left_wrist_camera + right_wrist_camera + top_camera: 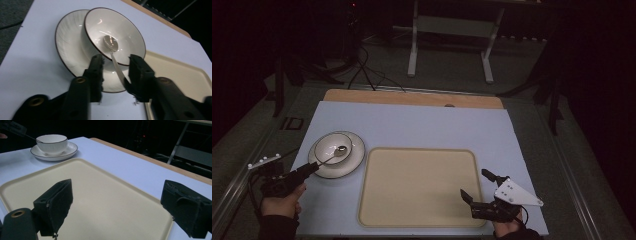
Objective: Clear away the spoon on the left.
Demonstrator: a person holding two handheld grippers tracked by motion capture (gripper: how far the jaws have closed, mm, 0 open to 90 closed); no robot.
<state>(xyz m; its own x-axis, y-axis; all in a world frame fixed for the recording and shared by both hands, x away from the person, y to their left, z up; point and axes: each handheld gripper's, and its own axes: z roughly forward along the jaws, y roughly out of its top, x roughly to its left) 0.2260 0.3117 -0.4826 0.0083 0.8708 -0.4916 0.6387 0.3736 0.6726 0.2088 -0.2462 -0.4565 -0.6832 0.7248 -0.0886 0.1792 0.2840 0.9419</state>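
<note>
Left gripper (113, 67) straddling the spoon's handle at the bowl; right gripper (478, 185) idle over the tray.

Taking the cream tray (417, 185) as the landmark: the right gripper hovers at its near right corner, jaws spread wide and empty, hand low at the table's edge. Left of the tray, the left hand (282, 202) reaches forward, jaws part closed either side of the spoon (112, 50); contact is unclear. The spoon rests in the bowl (125, 32) on its saucer (67, 42), beyond the tray's far left corner.
</note>
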